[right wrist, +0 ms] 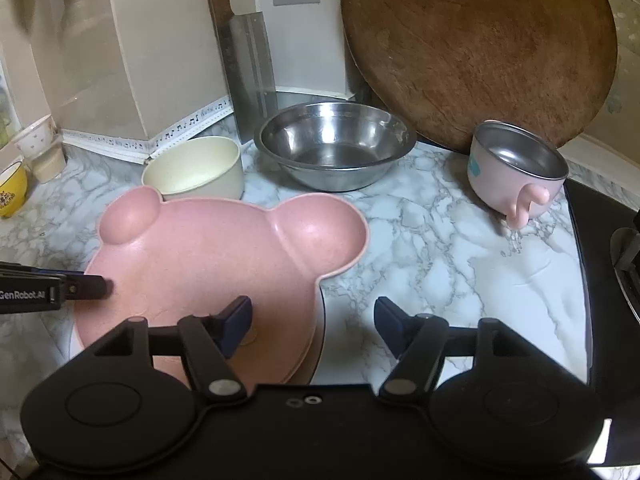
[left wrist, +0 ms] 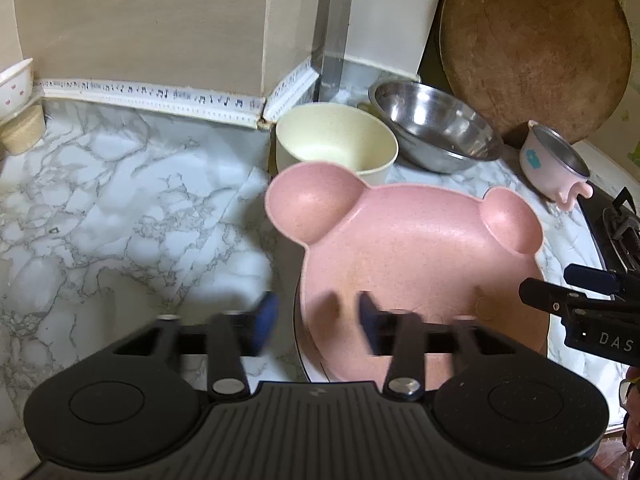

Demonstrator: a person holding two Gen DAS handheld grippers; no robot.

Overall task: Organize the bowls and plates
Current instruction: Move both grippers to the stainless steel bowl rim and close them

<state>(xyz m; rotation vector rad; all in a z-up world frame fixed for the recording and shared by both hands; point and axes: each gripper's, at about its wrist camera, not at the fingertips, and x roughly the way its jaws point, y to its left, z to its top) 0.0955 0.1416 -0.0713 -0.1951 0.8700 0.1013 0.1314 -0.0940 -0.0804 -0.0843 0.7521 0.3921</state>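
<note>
Right under your left gripper (left wrist: pixel 316 326) sits the pink bear-shaped plate (left wrist: pixel 408 248), stacked on what looks like another plate whose rim shows beneath it. Your left fingers are spread wide and blurred, one over the marble counter (left wrist: pixel 120 208), the other over the plate's near edge, holding nothing. Your right gripper (right wrist: pixel 314 326) is also spread wide and empty, straddling the plate's right rim, one finger above the pink surface and one above the bare counter.

So the plates appear gathered into one pile near you, which I'd judge as the part already done. The bowls are still scattered behind it: the cream bowl (right wrist: pixel 196 170) just beyond the bear's ears, the steel bowl (right wrist: pixel 334 146) next to it, and the pink handled bowl (right wrist: pixel 516 168) well apart to the right, in front of the round wooden board (right wrist: pixel 476 44). None are nested yet, so grouping those is likely what remains for you
</note>
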